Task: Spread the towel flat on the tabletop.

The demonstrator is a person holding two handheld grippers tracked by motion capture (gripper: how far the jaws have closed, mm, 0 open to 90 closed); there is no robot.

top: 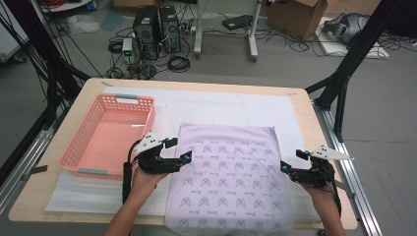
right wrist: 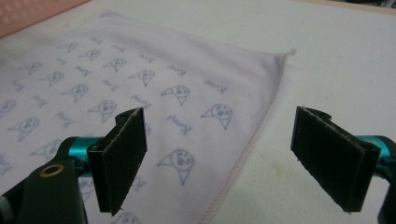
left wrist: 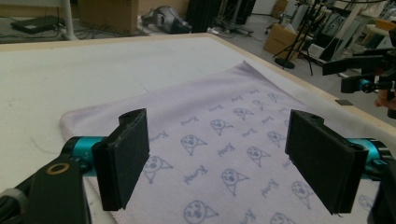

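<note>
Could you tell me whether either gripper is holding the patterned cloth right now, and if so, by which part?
Nothing is held. The left gripper and right gripper both stand open at opposite side edges of the lilac cloth, which lies flat on the table.

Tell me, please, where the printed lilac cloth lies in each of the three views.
High view: cloth lies centre, right of the pink basket.
Left gripper view: cloth spreads behind the open jaws.
Right gripper view: cloth fills the left; its hem runs between the open jaws.
Shared landmark: white mat.
</note>
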